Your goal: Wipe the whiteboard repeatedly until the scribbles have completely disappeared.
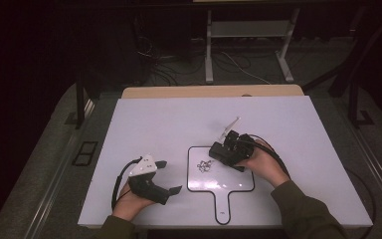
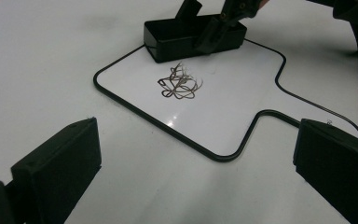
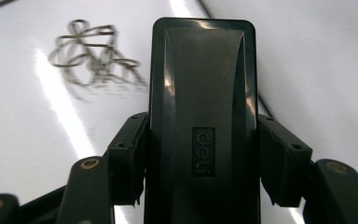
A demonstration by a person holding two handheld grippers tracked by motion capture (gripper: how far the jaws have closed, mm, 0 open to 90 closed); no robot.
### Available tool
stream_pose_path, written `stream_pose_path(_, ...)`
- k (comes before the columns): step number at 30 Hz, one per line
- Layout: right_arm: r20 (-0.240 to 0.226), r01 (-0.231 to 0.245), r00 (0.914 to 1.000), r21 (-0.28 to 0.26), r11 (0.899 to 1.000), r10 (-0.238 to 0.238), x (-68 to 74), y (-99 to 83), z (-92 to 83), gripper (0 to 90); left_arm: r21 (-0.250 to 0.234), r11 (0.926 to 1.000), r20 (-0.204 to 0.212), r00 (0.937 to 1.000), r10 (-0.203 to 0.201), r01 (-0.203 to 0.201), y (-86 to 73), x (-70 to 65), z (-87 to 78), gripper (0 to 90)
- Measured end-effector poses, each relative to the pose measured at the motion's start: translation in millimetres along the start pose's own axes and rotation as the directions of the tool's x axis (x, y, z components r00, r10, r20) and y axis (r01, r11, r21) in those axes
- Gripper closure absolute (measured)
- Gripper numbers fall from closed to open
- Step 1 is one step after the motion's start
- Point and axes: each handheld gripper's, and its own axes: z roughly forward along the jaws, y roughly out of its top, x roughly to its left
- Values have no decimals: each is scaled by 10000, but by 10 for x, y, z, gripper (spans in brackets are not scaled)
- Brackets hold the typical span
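One black "deli"-embossed box (image 3: 203,126) clamped in right tool (image 3: 203,161) at the outlined pad's (image 2: 242,93) top edge, one tangle of paper clips (image 2: 179,84) beside it, left tool (image 2: 191,172) open over tabletop (image 1: 169,119).

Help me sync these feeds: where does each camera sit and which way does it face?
High view: above the table's near side, facing forward and down; both hands, left gripper, right gripper.
Left gripper view: behind its open jaws, facing the wire tangle and black box.
Right gripper view: looks along jaws clamping the box.
All share the tangle.
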Motion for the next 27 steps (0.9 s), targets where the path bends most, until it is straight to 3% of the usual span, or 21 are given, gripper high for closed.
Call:
stream_pose_path(14, -666, 1273, 9897, 86, 9918, -1264, 410, 121, 23, 387, -37, 10000, -12, 10000, 31, -31, 3, -5, -12, 0)
stream_pose_path(18, -509, 923, 9945, 88, 9957, -918, 331, 119, 26, 386, -34, 10000, -18, 10000, 29, -29, 2, -9, -13, 0)
stream_pose_path(27, 45, -235, 9997, 69, 9997, 235, -58, -9, -8, 386, 19, 10000, 3, 10000, 32, -32, 0, -6, -1, 0)
